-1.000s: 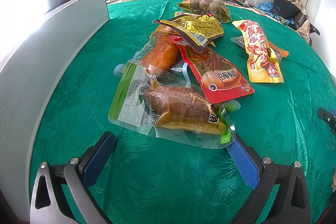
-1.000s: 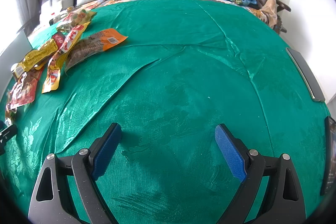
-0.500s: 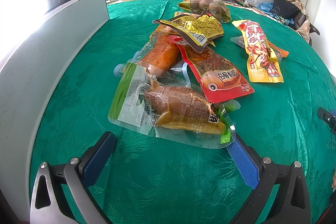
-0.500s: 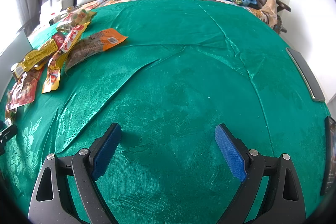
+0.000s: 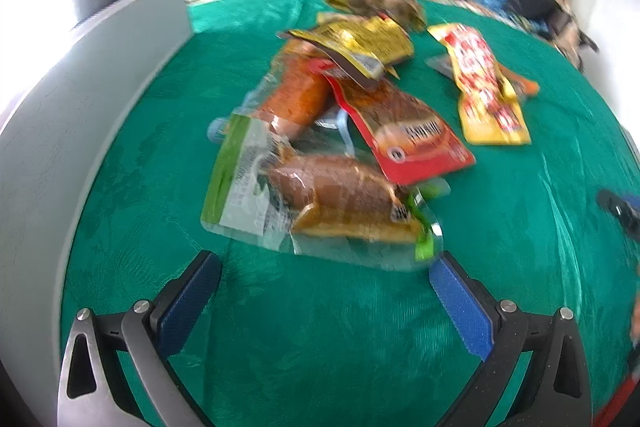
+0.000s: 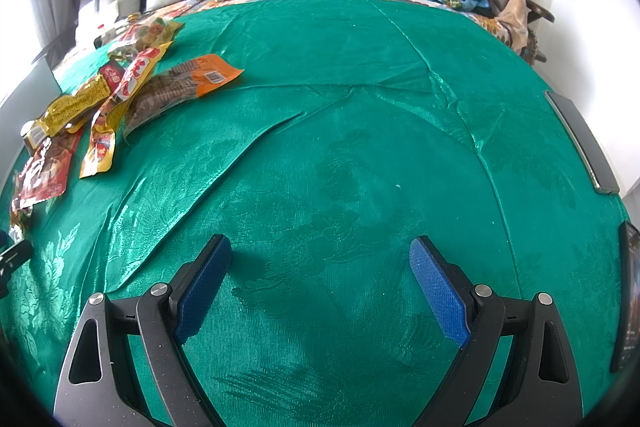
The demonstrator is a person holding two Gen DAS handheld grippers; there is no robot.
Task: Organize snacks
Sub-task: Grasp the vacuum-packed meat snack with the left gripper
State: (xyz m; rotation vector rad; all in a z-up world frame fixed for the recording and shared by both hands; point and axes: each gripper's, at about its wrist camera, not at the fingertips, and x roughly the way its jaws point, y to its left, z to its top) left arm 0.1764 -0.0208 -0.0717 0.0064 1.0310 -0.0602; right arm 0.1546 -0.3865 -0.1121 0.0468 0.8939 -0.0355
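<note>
Only the left wrist view shows the clear pouch point(image 5: 320, 203) of brown meat, mid-frame (blurred) among heaped snacks. The left gripper point(image 5: 326, 267) hovers just short of it, released; the right gripper point(image 6: 320, 251) gapes over bare green cloth point(image 6: 360, 131).

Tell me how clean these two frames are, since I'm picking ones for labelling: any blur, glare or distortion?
Left wrist view: motion blur smears the snack packets, print unreadable; window glare whites out the upper left; the open left gripper stays sharp. Right wrist view: crisp, green cloth shows sheen on its folds, open right gripper casts soft shadows. Both: strong fisheye curvature, dark corners.
</note>
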